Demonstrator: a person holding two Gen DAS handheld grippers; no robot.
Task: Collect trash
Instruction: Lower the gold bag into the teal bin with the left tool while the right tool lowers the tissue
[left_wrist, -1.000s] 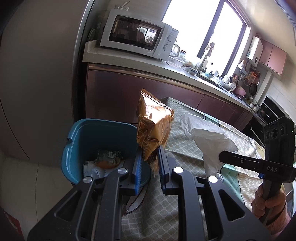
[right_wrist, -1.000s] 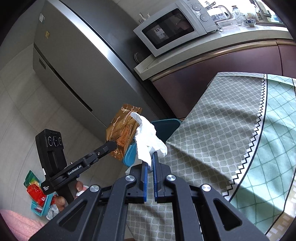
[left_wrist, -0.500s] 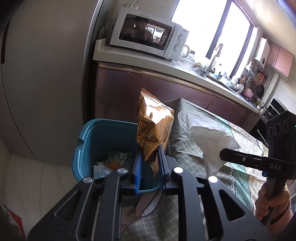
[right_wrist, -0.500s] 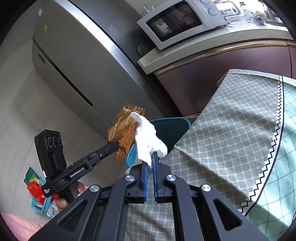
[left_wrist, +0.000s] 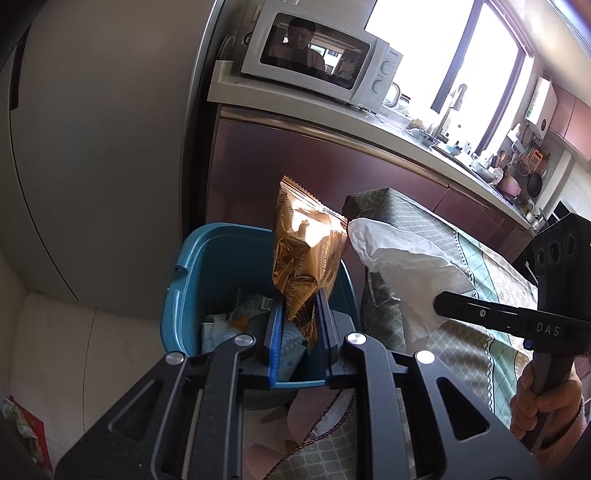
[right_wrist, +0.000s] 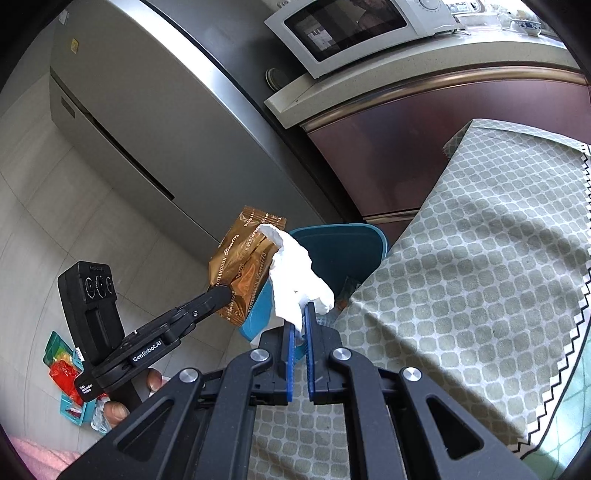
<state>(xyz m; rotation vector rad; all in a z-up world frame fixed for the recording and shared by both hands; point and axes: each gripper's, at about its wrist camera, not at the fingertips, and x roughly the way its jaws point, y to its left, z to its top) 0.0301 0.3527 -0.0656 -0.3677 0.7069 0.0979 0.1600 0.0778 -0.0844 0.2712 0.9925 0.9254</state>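
My left gripper (left_wrist: 300, 314) is shut on a gold-brown snack wrapper (left_wrist: 304, 254) and holds it upright over the blue trash bin (left_wrist: 192, 280). The bin holds several bits of trash (left_wrist: 240, 317). My right gripper (right_wrist: 300, 321) is shut on a crumpled white tissue (right_wrist: 295, 275), held above the table edge beside the bin (right_wrist: 347, 251). In the right wrist view the left gripper (right_wrist: 221, 295) holds the wrapper (right_wrist: 240, 273) just left of the tissue. In the left wrist view the right gripper (left_wrist: 439, 301) holds the tissue (left_wrist: 402, 266) to the right of the wrapper.
The table with a green patterned cloth (right_wrist: 480, 280) stands right of the bin. A grey fridge (left_wrist: 92, 147) and a maroon counter cabinet (left_wrist: 295, 177) with a white microwave (left_wrist: 317, 51) stand behind. Colourful packets (right_wrist: 62, 373) lie on the floor at left.
Both grippers have moved toward the bin with their loads. The wrapper now hangs more directly over the bin's opening. Both grips are unchanged.
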